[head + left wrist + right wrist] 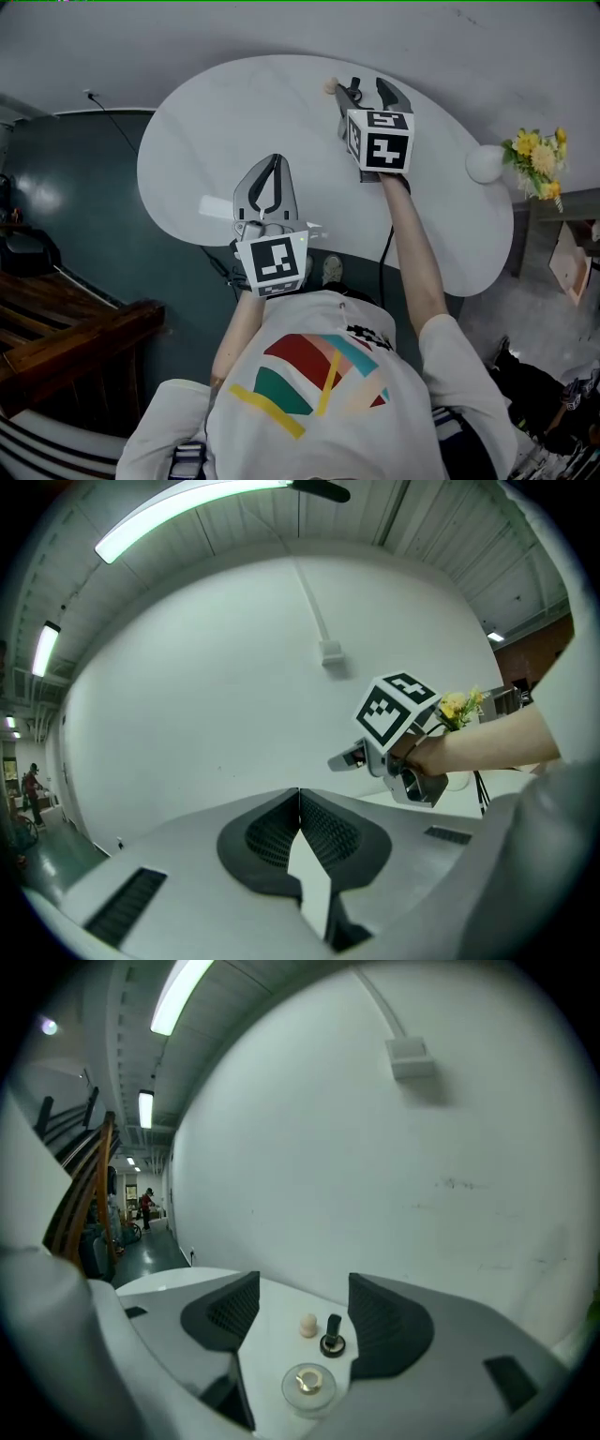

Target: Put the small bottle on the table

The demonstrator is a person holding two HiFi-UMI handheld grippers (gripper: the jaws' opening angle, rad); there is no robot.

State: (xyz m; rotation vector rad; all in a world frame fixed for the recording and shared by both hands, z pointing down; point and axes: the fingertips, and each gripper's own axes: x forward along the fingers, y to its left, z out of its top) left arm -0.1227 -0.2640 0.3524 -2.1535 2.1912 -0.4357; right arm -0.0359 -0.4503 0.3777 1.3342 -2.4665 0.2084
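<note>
In the right gripper view a small clear bottle (307, 1384) with a gold cap stands on the white table (272, 1335), low between my right gripper's (298, 1321) jaws. Those jaws stand wide apart and touch nothing. Just beyond the bottle sit a small cream knob (307, 1326) and a small black piece (332, 1337). In the head view the right gripper (368, 89) reaches over the table's far edge, the cream knob (330, 86) beside it; the bottle is hidden there. My left gripper (275, 161) hovers over the near edge, shut and empty (299, 794).
A white round vase (486, 164) with yellow flowers (536, 157) stands at the table's right end. Dark wooden furniture (66, 328) is on the floor at lower left. A white wall (375, 1166) rises close behind the table.
</note>
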